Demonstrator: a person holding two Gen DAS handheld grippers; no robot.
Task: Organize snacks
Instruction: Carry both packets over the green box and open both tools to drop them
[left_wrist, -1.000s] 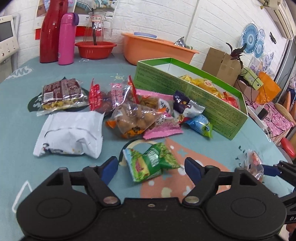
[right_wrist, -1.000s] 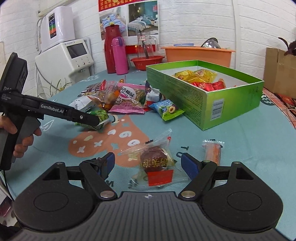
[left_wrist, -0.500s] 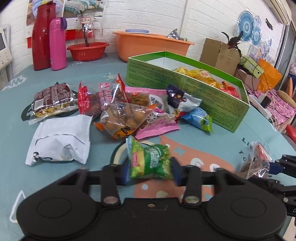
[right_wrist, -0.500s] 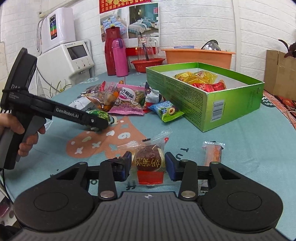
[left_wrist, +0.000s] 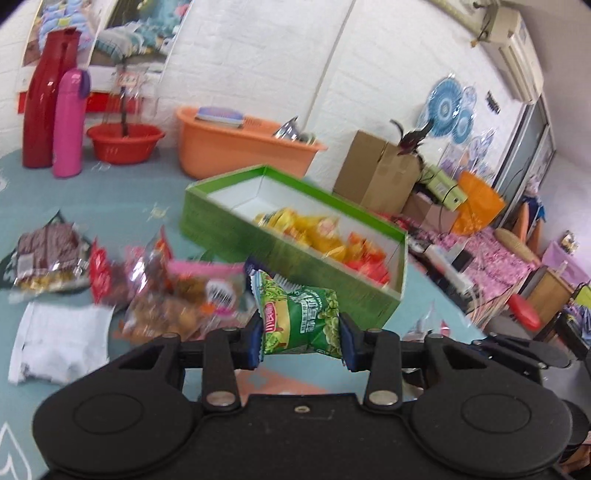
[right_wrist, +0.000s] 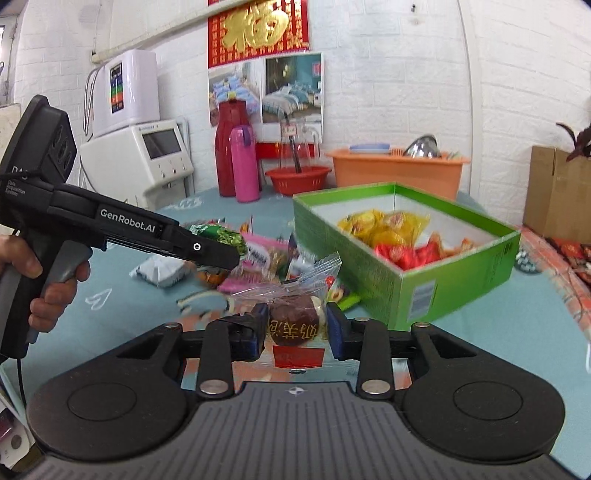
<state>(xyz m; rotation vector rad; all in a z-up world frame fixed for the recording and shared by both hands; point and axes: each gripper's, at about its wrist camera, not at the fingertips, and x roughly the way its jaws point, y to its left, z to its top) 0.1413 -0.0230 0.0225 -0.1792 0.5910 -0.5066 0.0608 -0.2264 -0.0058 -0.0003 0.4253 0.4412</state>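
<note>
green snack packet (left_wrist: 301, 319) | clamped in left tool (left_wrist: 300, 341) | green box (left_wrist: 229, 225) beyond

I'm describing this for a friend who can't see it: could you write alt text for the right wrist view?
The right gripper pinches a clear-wrapped brown snack above a teal tablecloth. Ahead sits an open green box holding yellow and red packets; at left, a hand holds the left gripper, clamped on a green snack packet.
</note>
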